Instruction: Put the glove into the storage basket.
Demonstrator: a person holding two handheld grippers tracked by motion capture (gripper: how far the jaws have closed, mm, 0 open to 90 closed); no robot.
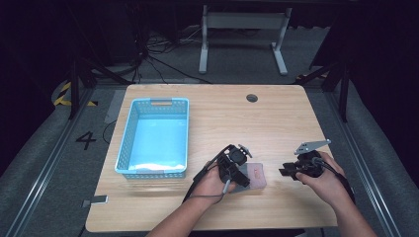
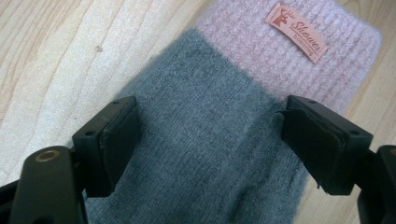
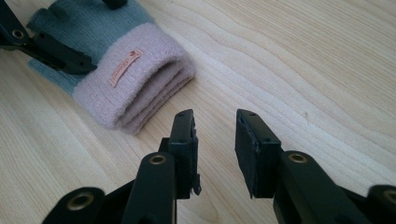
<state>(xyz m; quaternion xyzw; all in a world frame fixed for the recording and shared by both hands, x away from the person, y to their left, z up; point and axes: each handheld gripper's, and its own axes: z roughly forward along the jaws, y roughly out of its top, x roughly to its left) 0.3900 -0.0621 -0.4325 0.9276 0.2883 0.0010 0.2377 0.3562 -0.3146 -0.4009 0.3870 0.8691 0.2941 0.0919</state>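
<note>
Glove (image 2: 205, 154) label (image 2: 296, 31) reads "Shower" — left tongs (image 2: 210, 140) gape astride it, right tongs (image 3: 215, 149) open — empty

The glove's (image 2: 205, 154) fingertip end runs off the bottom edge between the left tongs (image 2: 208, 140), label (image 2: 296, 31) text half-unreadable.

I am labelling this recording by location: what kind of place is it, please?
Probably a lab or recording workspace, not a home: a light wooden table stands on grey carpet between dark metal frame rails, with black cables loose on the floor behind.
</note>
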